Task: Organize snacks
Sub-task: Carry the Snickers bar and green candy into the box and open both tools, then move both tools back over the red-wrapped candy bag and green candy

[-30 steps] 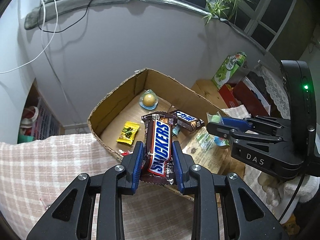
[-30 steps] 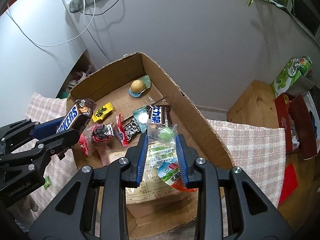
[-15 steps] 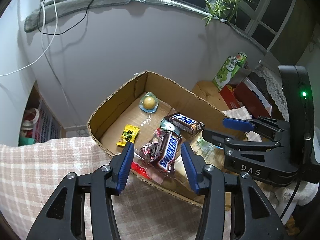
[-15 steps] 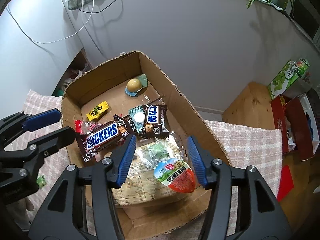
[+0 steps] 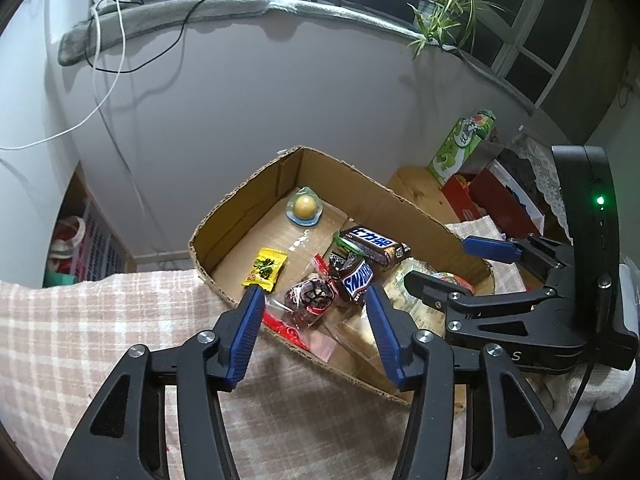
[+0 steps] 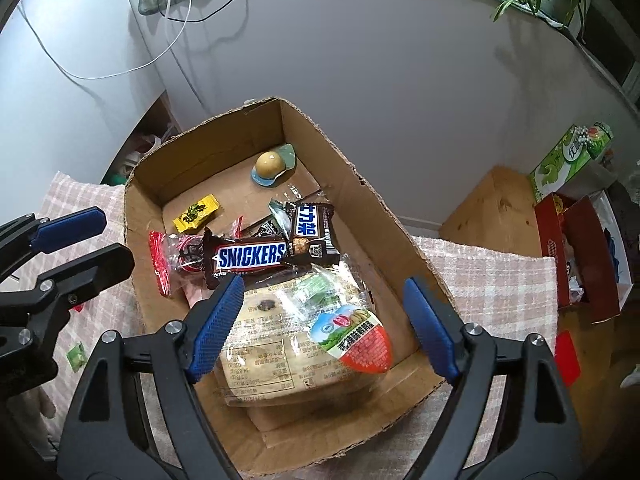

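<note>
Inside cardboard box [image 6: 384, 216]: Snickers bar [image 6: 252, 257], apparently flat.

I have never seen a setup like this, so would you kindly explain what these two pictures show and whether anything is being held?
There is no robot arm: a person holds one pair of black tongs with blue pads in each hand, each carrying a wide-angle camera looking along its fingers. One picture comes from the left tongs, the other from the right tongs; each also sees its partner at the edge. Both hover over a cardboard box on a checked cloth. Inside lie a Snickers bar, a yellow sweet and a large clear packet. Both tongs have just been opening, and neither holds anything.
</note>
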